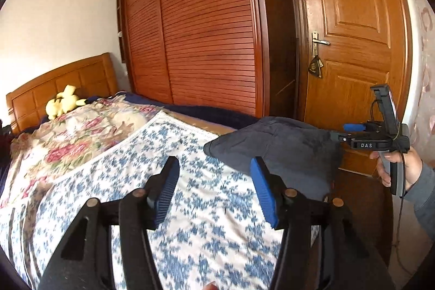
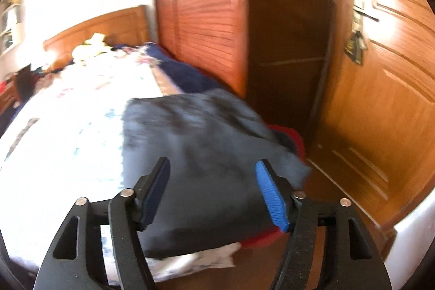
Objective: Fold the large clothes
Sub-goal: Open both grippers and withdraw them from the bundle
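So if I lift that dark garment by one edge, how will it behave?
The dark folded garment probably droops and unfolds: it looks like soft fabric. It likely has some weight, looking thick. It overhangs the bed corner, so a push may slide it off.

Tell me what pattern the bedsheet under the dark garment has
Blue floral on white bedsheet, clearest in left wrist view.

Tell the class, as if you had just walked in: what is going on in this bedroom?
A person is working at a bed with a two-finger gripper in each hand. A dark folded garment lies at the corner of the blue-flowered bedspread, near the wooden door. Both the left gripper and the right gripper are open and hold nothing. The right gripper hovers just over the garment. Something red shows beneath the garment's edge.
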